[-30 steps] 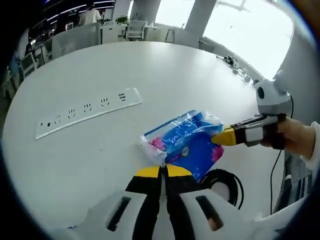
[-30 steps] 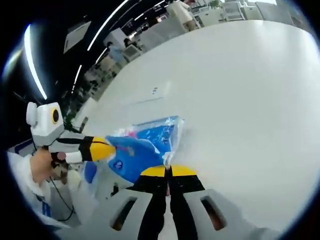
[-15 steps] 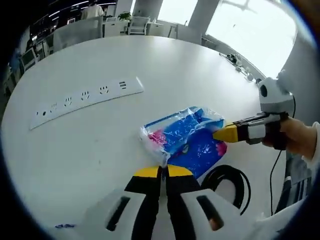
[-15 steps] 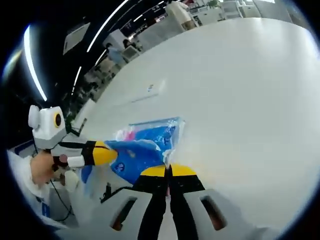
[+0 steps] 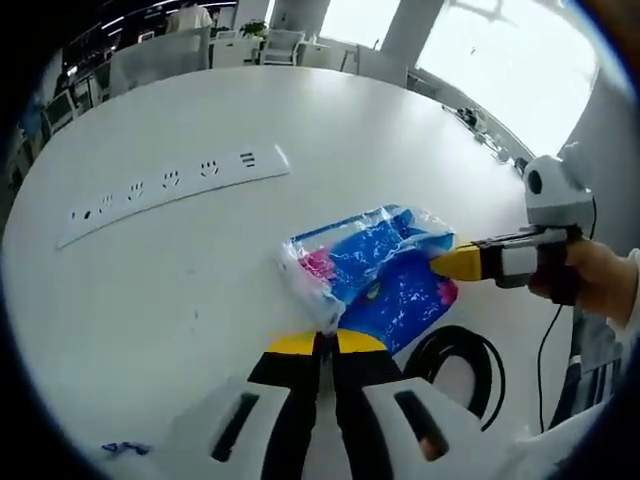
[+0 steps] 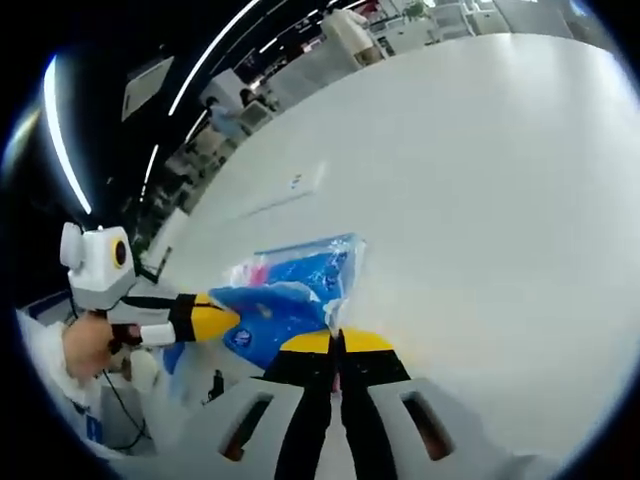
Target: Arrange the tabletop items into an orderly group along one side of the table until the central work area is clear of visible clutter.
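A blue and pink tissue pack (image 5: pixel 375 275) in clear plastic wrap is held between both grippers just over the white round table (image 5: pixel 330 130). My left gripper (image 5: pixel 325 338) is shut on the wrap at the pack's near end. My right gripper (image 5: pixel 447 263) comes in from the right, held by a hand, and is shut on the pack's far corner. In the right gripper view, my right gripper (image 6: pixel 335 338) pinches the wrap of the pack (image 6: pixel 290 285), while the left gripper (image 6: pixel 228 316) grips its other side.
A white power strip (image 5: pixel 170 185) lies on the table beyond the pack, also visible as the strip (image 6: pixel 290 195). A coiled black cable (image 5: pixel 455 355) sits near the table's edge under the pack. A small blue scrap (image 5: pixel 120 448) lies low left. Office chairs stand beyond the table.
Both grippers stay shut on the pack. The views have drawn back a little from the power strip, and more of the black cable coil shows.
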